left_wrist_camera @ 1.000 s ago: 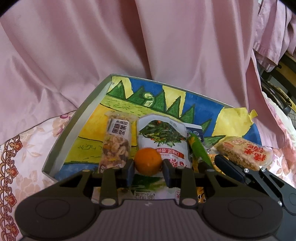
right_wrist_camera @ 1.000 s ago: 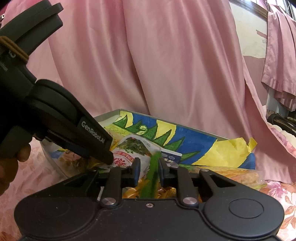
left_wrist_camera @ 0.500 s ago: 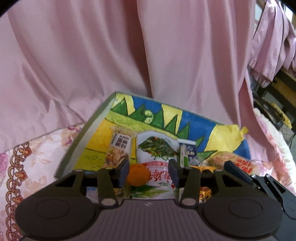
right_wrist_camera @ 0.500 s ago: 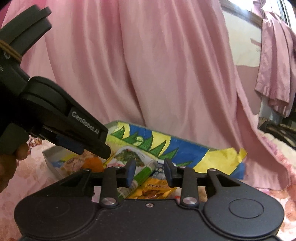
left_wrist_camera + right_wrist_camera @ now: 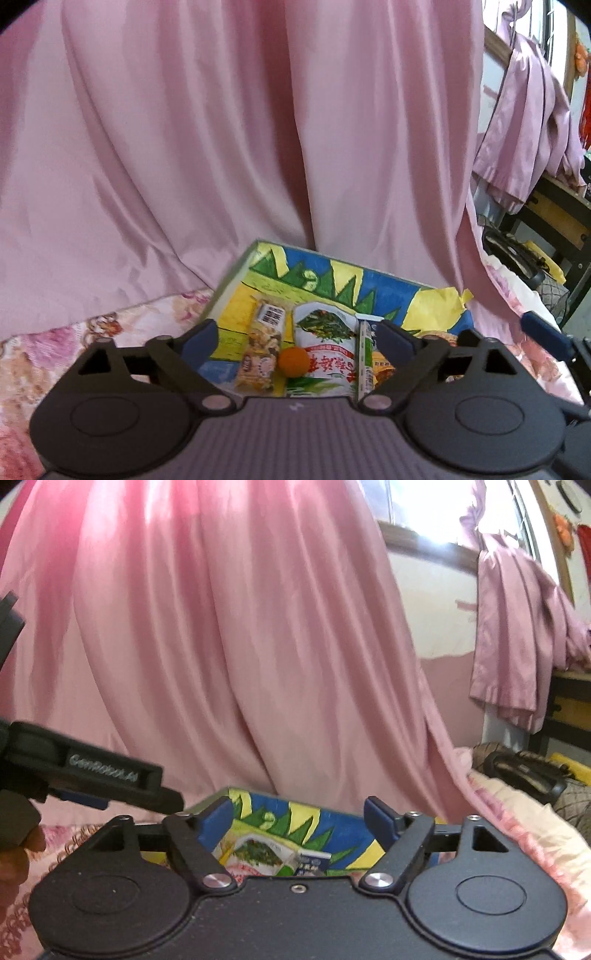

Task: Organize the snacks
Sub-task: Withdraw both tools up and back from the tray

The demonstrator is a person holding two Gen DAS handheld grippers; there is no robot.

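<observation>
While both claws just spread wide, empty, left claw point(image 5: 297, 334) body hides tray point(image 5: 236, 273) front; right claw point(image 5: 295, 812) likewise.

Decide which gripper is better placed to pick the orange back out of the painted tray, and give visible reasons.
Probably left. The left gripper is open, with the orange centred between its fingers in the tray. The right gripper view doesn't show it.

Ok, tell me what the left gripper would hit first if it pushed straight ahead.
Probably the orange: it lies in the painted tray, centred between the open left gripper jaws. Depth is unclear.
</observation>
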